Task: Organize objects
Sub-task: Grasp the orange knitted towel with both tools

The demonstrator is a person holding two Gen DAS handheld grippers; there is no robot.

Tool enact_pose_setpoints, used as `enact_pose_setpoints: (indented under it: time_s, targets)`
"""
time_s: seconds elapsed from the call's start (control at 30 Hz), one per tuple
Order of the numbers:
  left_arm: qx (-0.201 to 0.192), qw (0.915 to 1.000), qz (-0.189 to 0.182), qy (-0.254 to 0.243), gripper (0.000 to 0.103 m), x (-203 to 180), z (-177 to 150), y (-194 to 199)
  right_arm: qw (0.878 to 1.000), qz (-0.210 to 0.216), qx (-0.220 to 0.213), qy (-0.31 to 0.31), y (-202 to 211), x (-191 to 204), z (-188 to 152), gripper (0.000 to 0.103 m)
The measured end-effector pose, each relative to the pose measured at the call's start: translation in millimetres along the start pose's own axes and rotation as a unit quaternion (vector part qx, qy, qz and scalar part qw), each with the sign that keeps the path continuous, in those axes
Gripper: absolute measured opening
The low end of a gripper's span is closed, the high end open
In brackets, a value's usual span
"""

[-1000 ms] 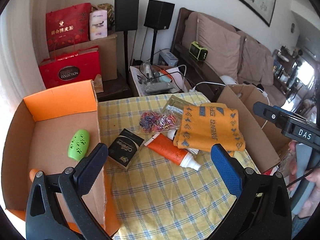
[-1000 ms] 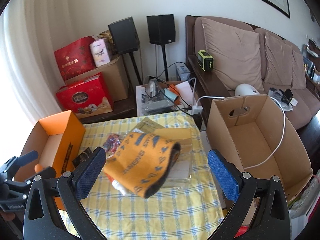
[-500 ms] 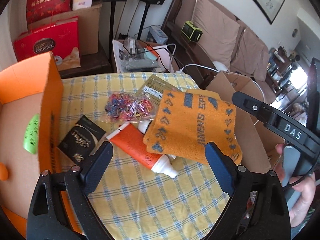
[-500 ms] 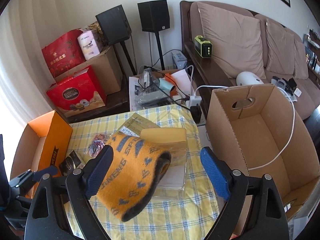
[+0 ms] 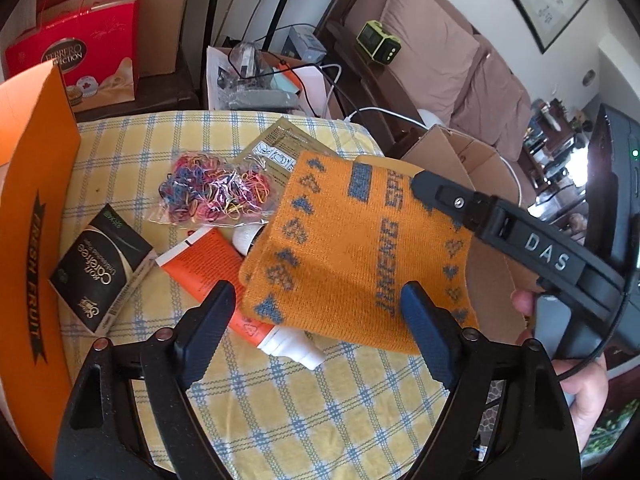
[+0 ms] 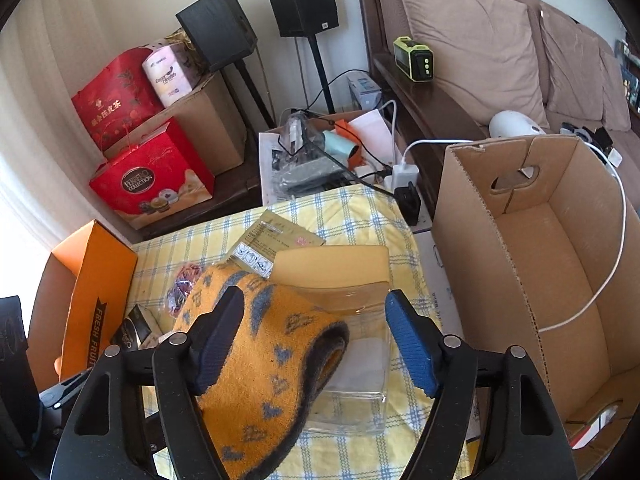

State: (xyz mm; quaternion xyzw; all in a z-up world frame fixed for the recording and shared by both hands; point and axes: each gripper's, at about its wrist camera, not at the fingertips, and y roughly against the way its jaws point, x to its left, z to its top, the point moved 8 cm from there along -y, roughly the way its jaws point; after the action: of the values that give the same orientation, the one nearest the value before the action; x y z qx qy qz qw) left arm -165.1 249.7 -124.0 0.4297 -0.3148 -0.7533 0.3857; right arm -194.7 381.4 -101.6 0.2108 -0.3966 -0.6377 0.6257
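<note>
An orange knit cloth [image 5: 352, 248] with grey hearts lies in the middle of the checked table, partly over an orange tube [image 5: 208, 276] with a white cap. My left gripper [image 5: 316, 332] hangs over the cloth's near edge. Its jaws are closing, and the pads touch nothing. A finger [image 5: 440, 192] of my right gripper reaches over the cloth from the right. In the right wrist view the cloth [image 6: 272, 360] fills the space between the closing jaws of my right gripper [image 6: 314, 340]. It rests on a clear plastic case [image 6: 360, 360].
A black box [image 5: 100, 272], a bag of coloured rubber bands [image 5: 212, 192] and an olive packet [image 5: 280, 148] lie on the table. An orange box [image 5: 36, 208] stands at the left and an open cardboard box [image 6: 520, 260] at the right. A person's hand [image 5: 580, 392] holds the right gripper.
Both grippers came down and closer to the orange cloth, and their jaws narrowed. The left view swung from the orange box towards the cloth.
</note>
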Motion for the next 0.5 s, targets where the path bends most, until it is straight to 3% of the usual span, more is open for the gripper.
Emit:
enact_pose_setpoints:
  time_s: [0.03,0.13,0.2,0.3,0.4,0.5]
  targets:
    - [0.002,1.0000,-0.002,0.002,0.077,-0.5,0.6,-1.8,1.000,0.002,0.004,0.002,-2.6,1.1,-1.1,0.069]
    - [0.001,1.0000,0.001,-0.005,0.070,-3.5,0.7,-5.1,1.000,0.013,0.011,0.005,-8.2,4.6,-4.8,0.046]
    - [-0.004,0.9999,0.005,-0.011,0.067,-5.0,1.2,-4.7,1.000,0.014,0.011,0.005,-9.6,5.4,-6.1,0.041]
    - [-0.013,0.9998,0.010,-0.012,0.049,-3.8,4.1,-2.2,1.000,0.009,0.007,0.011,-7.7,7.1,-6.3,0.031]
    - [-0.024,0.9996,0.011,-0.012,0.038,-3.8,7.3,2.2,1.000,0.011,0.002,0.013,-3.0,11.0,-4.9,0.018]
    - [-0.036,0.9988,0.022,-0.023,0.025,-4.7,9.6,7.8,1.000,0.018,-0.006,0.016,4.1,16.7,-2.3,0.014]
